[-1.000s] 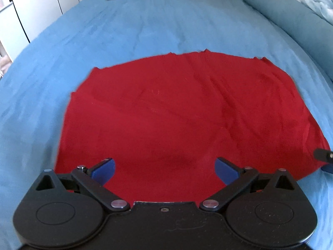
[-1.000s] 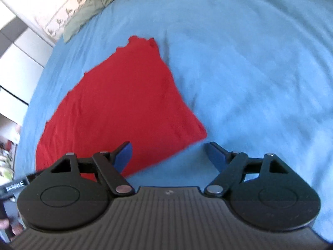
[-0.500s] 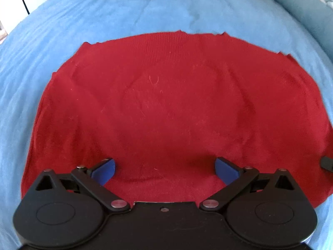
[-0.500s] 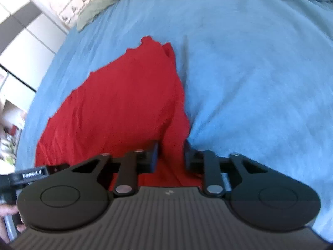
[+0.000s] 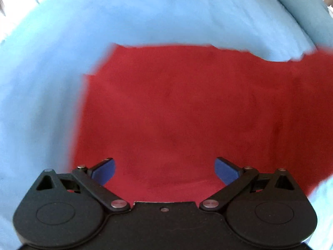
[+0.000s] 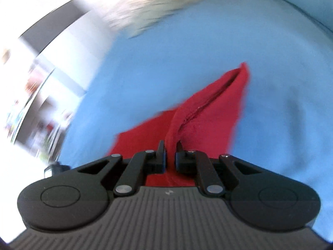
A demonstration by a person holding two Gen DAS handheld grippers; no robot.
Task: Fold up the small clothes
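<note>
A red knit garment (image 5: 179, 108) lies on the blue bedsheet (image 5: 104, 20). My left gripper (image 5: 164, 169) is open just above the garment's near part, its blue fingertips (image 5: 103, 169) spread wide with nothing between them. My right gripper (image 6: 171, 152) is shut on a corner of the red garment (image 6: 210, 112) and holds it lifted, so the cloth rises in a fold from the sheet (image 6: 281, 125) to the jaws. Both views are blurred by motion.
A blue bolster pillow (image 5: 301, 10) lies at the far right of the bed. A white wardrobe and room clutter (image 6: 41, 83) show blurred at the left of the right wrist view. The bed's left edge is near the wardrobe.
My right gripper closed on the garment's corner and lifted it up and over toward the left. My left gripper moved lower and closer to the cloth, still open.
</note>
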